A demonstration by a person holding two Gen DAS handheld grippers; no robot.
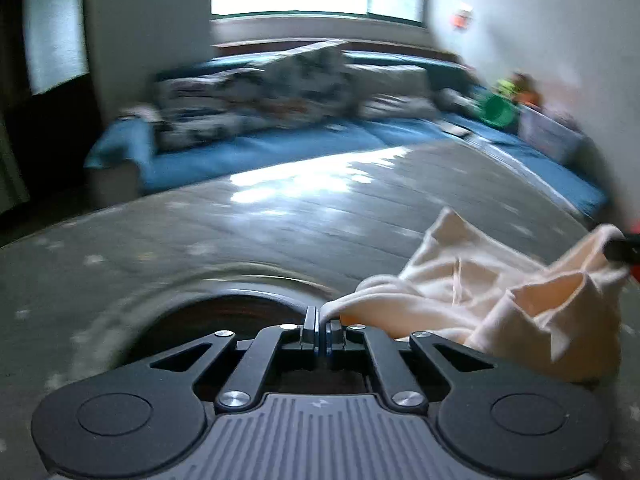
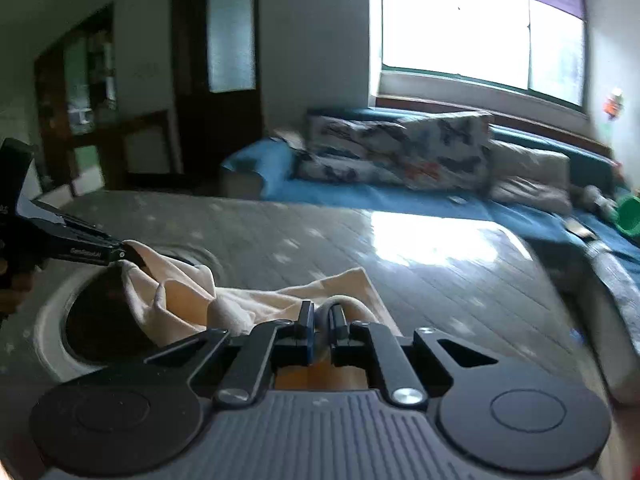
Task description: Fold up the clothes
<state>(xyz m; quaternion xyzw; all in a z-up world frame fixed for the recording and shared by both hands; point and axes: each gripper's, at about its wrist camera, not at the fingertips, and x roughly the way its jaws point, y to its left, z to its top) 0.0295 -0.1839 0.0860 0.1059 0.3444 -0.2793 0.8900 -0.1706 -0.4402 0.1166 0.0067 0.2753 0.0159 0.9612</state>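
A cream cloth garment [image 1: 472,296] hangs bunched between both grippers above a grey patterned table [image 1: 280,224]. My left gripper [image 1: 322,320] is shut on one edge of the garment, which trails off to the right. In the right wrist view my right gripper [image 2: 322,316] is shut on another edge of the same garment [image 2: 188,296]. The left gripper [image 2: 120,254] shows there at the left, pinching the cloth's far corner. The right gripper's tip [image 1: 624,250] peeks in at the right edge of the left wrist view.
A round dark opening [image 2: 104,320] with a pale rim lies in the table under the cloth. Beyond the table stands a blue sofa [image 2: 400,196] with patterned cushions [image 2: 400,152], a green bowl [image 1: 498,110] and a bright window [image 2: 480,28]. A dark door [image 2: 216,72] is at the left.
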